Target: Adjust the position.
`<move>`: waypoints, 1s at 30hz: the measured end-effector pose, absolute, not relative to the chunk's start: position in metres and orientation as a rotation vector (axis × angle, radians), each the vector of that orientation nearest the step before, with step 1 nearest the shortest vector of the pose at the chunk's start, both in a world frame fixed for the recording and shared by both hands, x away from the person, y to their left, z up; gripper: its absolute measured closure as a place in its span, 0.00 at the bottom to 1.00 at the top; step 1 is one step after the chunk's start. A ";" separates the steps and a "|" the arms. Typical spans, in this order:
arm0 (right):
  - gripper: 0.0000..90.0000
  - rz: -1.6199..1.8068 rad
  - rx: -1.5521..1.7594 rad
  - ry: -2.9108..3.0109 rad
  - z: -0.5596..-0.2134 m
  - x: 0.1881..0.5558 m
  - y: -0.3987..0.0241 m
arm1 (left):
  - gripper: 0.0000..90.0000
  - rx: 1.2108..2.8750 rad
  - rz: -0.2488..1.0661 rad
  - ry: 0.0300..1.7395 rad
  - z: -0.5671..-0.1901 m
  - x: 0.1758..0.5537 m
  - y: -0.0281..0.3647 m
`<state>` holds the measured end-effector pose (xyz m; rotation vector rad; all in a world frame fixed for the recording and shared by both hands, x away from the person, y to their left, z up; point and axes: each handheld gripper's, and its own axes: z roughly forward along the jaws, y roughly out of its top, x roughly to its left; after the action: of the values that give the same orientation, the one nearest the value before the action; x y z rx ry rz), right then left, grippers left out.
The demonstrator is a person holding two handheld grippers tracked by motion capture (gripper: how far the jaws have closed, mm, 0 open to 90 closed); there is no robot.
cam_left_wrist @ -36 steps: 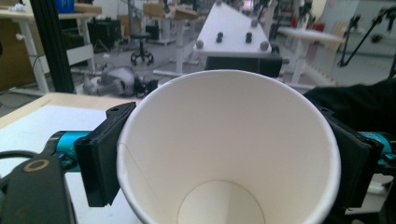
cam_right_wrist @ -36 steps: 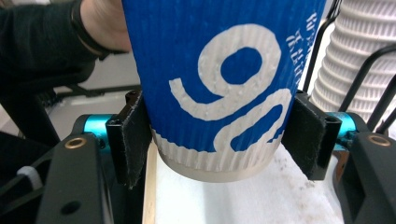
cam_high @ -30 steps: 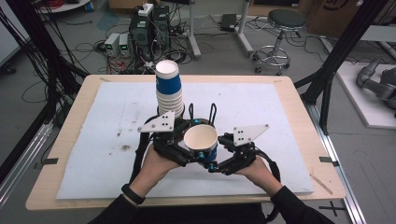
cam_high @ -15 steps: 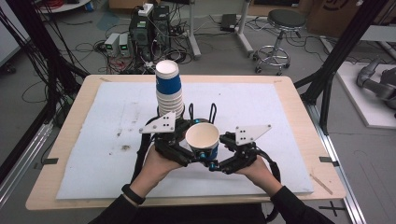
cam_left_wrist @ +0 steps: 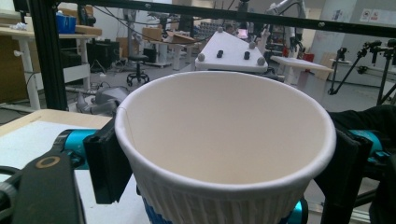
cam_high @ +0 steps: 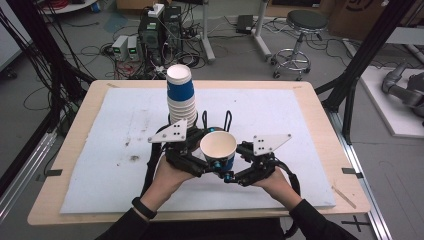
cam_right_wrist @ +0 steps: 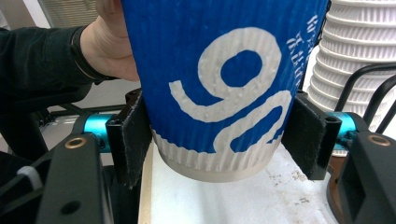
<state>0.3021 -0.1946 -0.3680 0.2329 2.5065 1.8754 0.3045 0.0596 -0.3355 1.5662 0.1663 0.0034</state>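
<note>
A blue-and-white ribbed paper cup (cam_high: 218, 145) is held upright just above the white mat, in front of a tall stack of the same cups (cam_high: 180, 95). My right gripper (cam_high: 235, 169) is shut on the cup's lower wall. In the right gripper view both pads (cam_right_wrist: 133, 140) press the cup (cam_right_wrist: 219, 70) near its base. My left gripper (cam_high: 206, 162) comes in from the other side. Its jaws have just been closing and now touch the cup (cam_left_wrist: 224, 121) on both sides just under the rim. The cup is empty.
The white mat (cam_high: 100, 150) covers most of the wooden table (cam_high: 75, 125). The cup stack (cam_right_wrist: 359, 56) stands close behind the held cup. Black frame posts, cables, electronics and a stool surround the table on the floor.
</note>
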 end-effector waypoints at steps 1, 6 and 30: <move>0.35 1.874 0.230 2.505 -0.368 0.302 -0.195 | 0.22 1.570 0.004 0.167 -0.335 0.305 0.060; 0.34 1.875 0.235 2.510 -0.369 0.303 -0.194 | 0.24 1.589 0.010 0.159 -0.334 0.305 0.058; 0.28 2.045 0.328 2.427 -0.368 0.300 -0.192 | 0.26 1.653 0.036 0.122 -0.336 0.302 0.048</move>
<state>0.2999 -0.1924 -0.3676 0.3281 2.4269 2.0446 0.3021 0.0480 -0.3357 1.6534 0.1222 0.0358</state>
